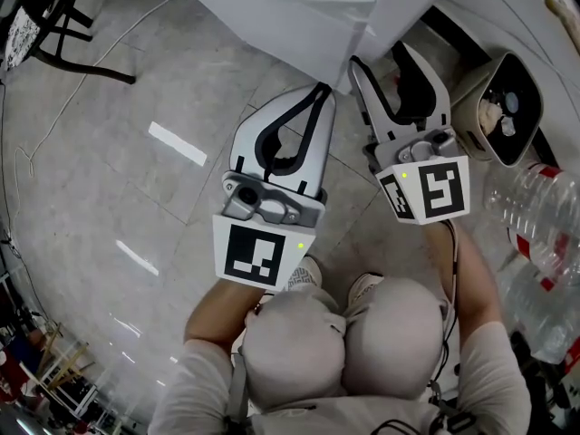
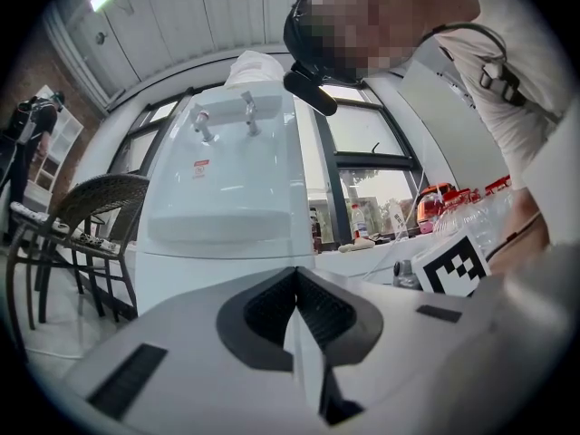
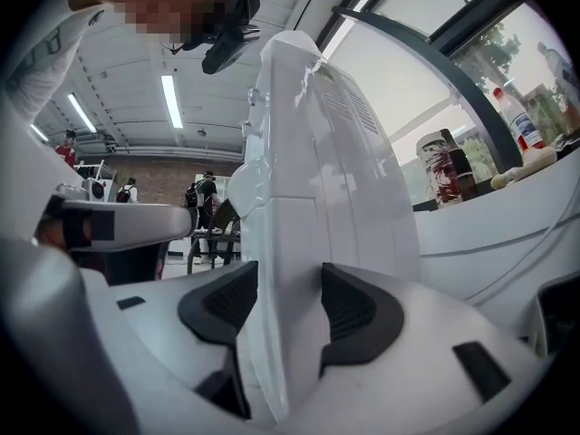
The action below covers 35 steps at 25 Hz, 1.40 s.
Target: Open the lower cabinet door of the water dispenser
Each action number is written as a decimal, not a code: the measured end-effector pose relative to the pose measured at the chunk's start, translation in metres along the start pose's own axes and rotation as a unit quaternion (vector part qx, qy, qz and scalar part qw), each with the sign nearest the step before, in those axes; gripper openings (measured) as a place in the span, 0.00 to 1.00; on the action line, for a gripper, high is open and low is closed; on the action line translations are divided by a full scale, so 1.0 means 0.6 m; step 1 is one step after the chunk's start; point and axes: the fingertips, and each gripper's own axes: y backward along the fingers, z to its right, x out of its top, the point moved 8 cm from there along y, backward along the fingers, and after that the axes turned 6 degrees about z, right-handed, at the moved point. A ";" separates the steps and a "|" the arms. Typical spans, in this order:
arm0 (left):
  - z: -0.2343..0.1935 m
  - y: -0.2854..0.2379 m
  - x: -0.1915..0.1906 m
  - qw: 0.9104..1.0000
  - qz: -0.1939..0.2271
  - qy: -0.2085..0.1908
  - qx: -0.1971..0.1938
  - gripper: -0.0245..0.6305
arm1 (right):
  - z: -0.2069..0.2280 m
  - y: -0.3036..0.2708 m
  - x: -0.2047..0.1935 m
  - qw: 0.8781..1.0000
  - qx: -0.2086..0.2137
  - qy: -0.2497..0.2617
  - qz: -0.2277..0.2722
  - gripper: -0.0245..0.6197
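Evidently the person is close up to the tall white plastic water dispenser point(image 1: 299, 3), which fills the top centre of the head view, so that both tools can reach its low part. The white right gripper point(image 1: 379, 57) is held level at the dispenser's near corner, just right of top centre. Its jaws are spread wide, probably to take the edge of the lower cabinet door. In the right gripper view the dispenser's white corner edge point(image 3: 290, 207) stands in the gap between the two dark ribbed pads point(image 3: 358, 311). No squeeze shows, and I cannot tell whether either pad touches it. The white left gripper point(image 1: 319, 93) hangs just left of it, its jaws pressed together on nothing, likely spare for now. In the left gripper view the lower cabinet door point(image 2: 195, 275) lies straight ahead, above the closed tips at centre left, and looks shut.
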 end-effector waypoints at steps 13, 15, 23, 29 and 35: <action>-0.021 0.043 0.018 1.000 0.002 -0.018 0.022 0.04 | -0.011 0.016 -0.001 1.000 0.006 -0.002 0.004 0.32; -0.021 0.051 0.019 1.000 0.001 -0.019 0.024 0.04 | -0.033 0.030 -0.003 1.000 0.030 0.000 0.006 0.31; -0.035 0.101 0.032 0.998 -0.001 -0.033 0.047 0.04 | -0.129 0.035 -0.006 0.992 0.122 0.002 0.001 0.31; -0.070 0.165 0.046 0.995 -0.007 -0.042 0.094 0.04 | -0.186 0.020 -0.012 0.984 0.179 -0.009 0.000 0.32; -0.099 0.225 0.055 0.989 -0.021 -0.050 0.137 0.04 | -0.247 0.002 -0.018 0.967 0.252 -0.026 -0.005 0.29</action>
